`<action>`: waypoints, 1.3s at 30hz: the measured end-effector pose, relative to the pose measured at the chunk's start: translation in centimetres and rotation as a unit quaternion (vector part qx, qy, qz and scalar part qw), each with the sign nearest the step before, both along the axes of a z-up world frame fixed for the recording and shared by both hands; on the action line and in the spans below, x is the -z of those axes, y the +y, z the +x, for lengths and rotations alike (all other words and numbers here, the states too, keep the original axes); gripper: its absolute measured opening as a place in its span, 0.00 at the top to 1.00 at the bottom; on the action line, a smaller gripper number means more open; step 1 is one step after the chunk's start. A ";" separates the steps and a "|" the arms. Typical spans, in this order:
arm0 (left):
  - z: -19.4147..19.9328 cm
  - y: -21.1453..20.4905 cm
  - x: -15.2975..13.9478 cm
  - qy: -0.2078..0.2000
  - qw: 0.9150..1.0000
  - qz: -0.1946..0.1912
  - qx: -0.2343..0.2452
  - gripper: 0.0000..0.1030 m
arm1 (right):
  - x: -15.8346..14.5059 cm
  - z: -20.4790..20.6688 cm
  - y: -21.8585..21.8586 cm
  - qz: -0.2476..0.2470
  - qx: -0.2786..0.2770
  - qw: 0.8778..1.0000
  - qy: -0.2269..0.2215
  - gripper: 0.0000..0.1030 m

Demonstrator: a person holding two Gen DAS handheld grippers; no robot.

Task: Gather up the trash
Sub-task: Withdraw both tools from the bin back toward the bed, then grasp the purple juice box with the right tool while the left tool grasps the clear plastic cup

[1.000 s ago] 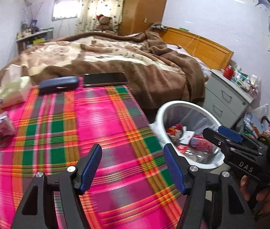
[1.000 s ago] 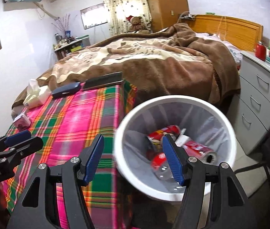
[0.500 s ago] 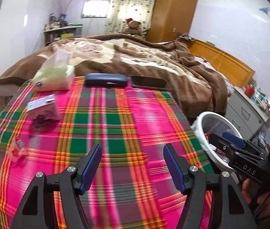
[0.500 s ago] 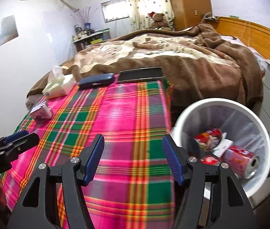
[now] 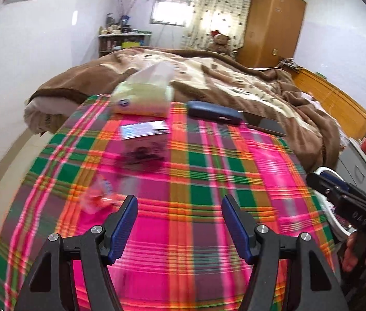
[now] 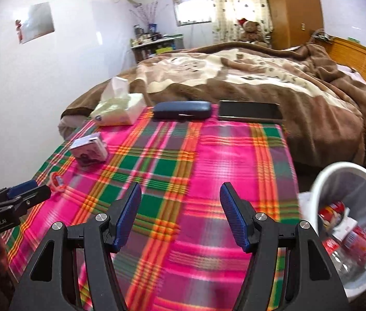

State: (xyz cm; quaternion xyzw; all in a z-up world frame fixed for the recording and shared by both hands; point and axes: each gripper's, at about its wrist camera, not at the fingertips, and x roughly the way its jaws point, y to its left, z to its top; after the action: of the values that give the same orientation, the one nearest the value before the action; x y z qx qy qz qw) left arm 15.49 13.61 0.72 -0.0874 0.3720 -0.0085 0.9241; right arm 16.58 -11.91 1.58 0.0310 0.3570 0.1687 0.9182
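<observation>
Claws are hovering over a plaid-covered tabletop (image 6: 208, 160) at the foot of a bed (image 6: 247, 77), both with jaws standing apart and nothing between the blue pads. Left claw (image 5: 179, 211) is pointing down at the cloth, and a small red-and-clear wrapper (image 5: 100, 197), blurred in this view, is lying just ahead of and to the left of its left finger, not touching it. In the right wrist view the same wrapper (image 6: 57, 182) is sitting just beyond the tips of the left claw (image 6: 31, 190), close to the near left edge of the cloth. Right claw (image 6: 181, 208) is hanging over the middle of the tabletop, well apart from the wrapper.

Farther back on the left, a small purple-and-white box (image 6: 88, 150) is resting on the cloth. Along the far edge, side by side, are lying a soft pack of tissues (image 6: 118, 108), a dark blue glasses case (image 6: 181, 110) and a black phone or tablet (image 6: 249, 111).

Beside the tabletop's right edge, a white trash bin (image 6: 351, 181) is standing on the floor, holding red cans (image 6: 361, 238) and scraps of white paper. In the left wrist view the right claw (image 5: 320, 178) is showing at the right edge, with a hand (image 5: 359, 254) on its handle.
</observation>
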 end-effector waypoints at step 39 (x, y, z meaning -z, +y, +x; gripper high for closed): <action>5.5 10.1 6.1 0.075 0.997 0.008 0.007 0.49 | 0.6 8.2 16.2 -0.018 -0.166 0.986 0.015 0.37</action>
State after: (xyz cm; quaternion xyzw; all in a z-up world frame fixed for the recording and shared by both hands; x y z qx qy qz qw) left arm 21.02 23.68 -5.39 -0.0781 0.4407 -0.0058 0.8942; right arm 24.74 4.28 0.94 -0.0424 0.3739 0.3120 0.8724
